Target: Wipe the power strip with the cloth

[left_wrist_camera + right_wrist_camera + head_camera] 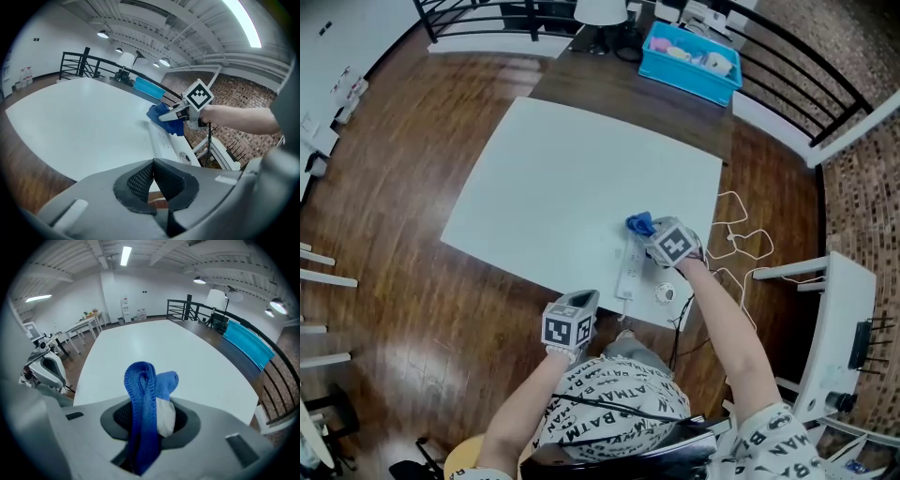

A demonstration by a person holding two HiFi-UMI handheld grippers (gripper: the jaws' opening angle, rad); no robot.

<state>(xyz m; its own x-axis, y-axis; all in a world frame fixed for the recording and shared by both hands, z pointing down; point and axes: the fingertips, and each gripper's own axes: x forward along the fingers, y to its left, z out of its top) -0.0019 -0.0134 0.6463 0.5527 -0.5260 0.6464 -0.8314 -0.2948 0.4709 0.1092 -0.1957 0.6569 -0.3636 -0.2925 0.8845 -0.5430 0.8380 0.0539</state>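
Right gripper view: our right gripper (pixel 145 425) is clamped on the blue cloth (pixel 142 394), which sits at the far end of the power strip (pixel 629 270), near the table (pixel 544 169) edge. Left gripper (pixel 152 180) has jaws together, empty. We judge the wipe is underway. Next we drag the cloth along the strip toward us.

Broad open white tabletop (pixel 548 178) left of the power strip (pixel 628 272), blue bin (pixel 680 75) well beyond far edge

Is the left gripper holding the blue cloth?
No, the left gripper has its jaws closed on nothing, while the blue cloth is pinched in the right gripper.
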